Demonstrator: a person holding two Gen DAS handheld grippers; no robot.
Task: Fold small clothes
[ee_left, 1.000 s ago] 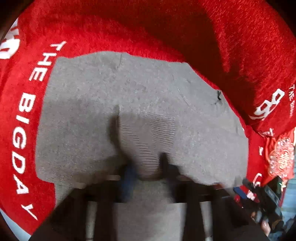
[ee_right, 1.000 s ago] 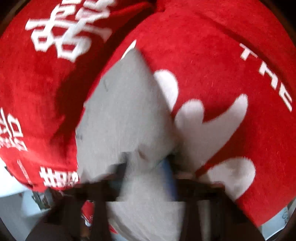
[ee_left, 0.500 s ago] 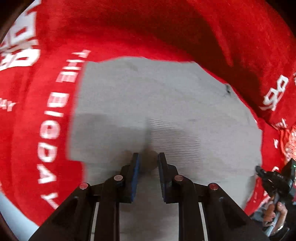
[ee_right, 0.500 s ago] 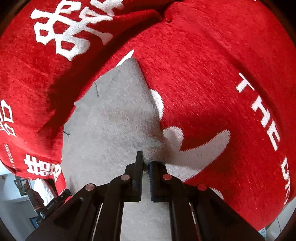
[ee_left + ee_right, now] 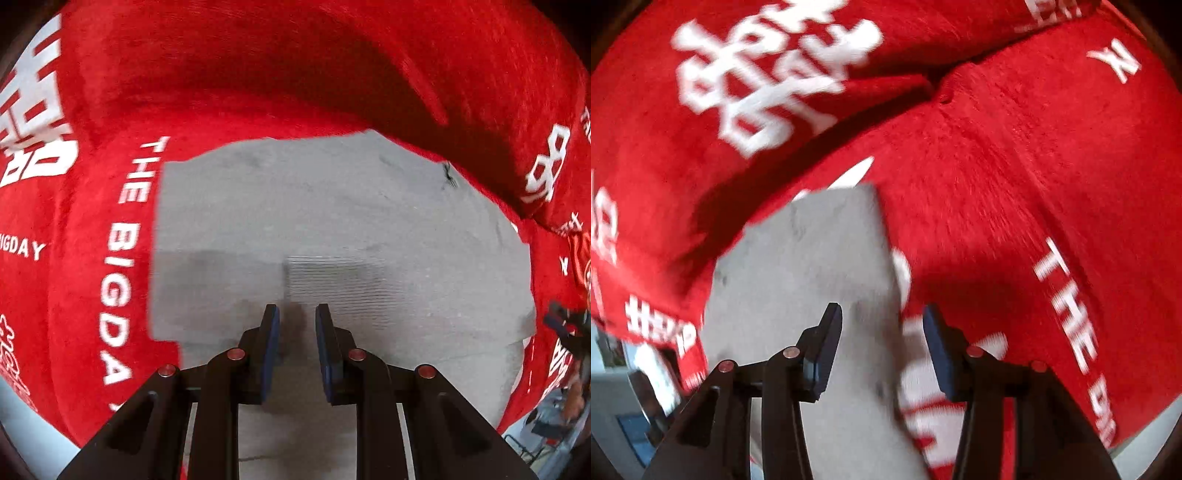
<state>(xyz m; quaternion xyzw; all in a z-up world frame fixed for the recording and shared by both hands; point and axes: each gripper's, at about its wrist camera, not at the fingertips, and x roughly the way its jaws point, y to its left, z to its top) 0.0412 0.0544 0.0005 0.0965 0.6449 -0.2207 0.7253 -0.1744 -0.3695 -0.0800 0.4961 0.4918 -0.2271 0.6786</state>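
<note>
A small grey knitted garment (image 5: 332, 221) lies folded flat on a red plush blanket (image 5: 258, 74). Its ribbed cuff (image 5: 332, 280) rests on top, just ahead of my left gripper (image 5: 296, 314), which is open and empty above the cloth. In the right wrist view the same grey garment (image 5: 812, 258) shows with its right edge running between the jaws. My right gripper (image 5: 882, 317) is open wide and empty, straddling that edge.
The red blanket (image 5: 997, 166) carries white lettering (image 5: 118, 280) and large white characters (image 5: 768, 74). It rises in a fold behind the garment. Its front edge drops off to a pale floor (image 5: 22, 417). The other hand-held gripper (image 5: 569, 328) shows at far right.
Both grippers have let go of the grey garment and opened. The sleeve cuff now lies flat on the garment. Both grippers have drawn back a little.
</note>
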